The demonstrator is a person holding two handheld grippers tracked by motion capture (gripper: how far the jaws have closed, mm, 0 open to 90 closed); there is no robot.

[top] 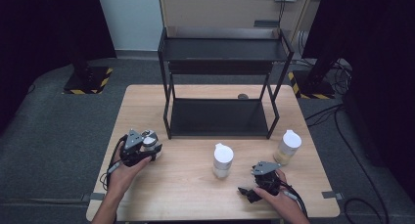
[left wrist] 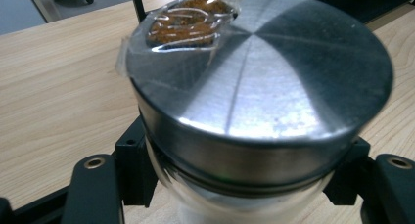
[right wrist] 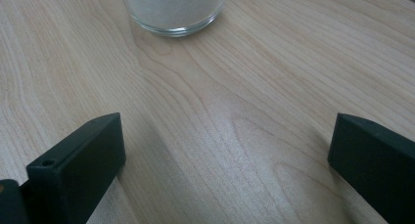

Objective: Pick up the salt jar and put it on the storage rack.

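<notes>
Glass jar (left wrist: 235,194) with smooth steel lid (left wrist: 274,82), likely slippery and breakable; clamped below lid by left gripper (left wrist: 240,185). Right gripper (right wrist: 225,155) spread wide, holding nothing.

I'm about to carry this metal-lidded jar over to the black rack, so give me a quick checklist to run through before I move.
1. Left claw closed on the jar below its lid: ok; jaws sit against both sides.
2. Metal lid seated level: ok, as far as the left gripper view shows.
3. Taped packet of brown stuff on the lid holding: cannot tell; one tape corner hangs over the edge.
4. Right claw free: ok; jaws apart over bare table.
5. Lower shelf of the black rack free: ok.
6. Two white-lidded jars out of the way: ok; both stand right of the held jar.
</notes>
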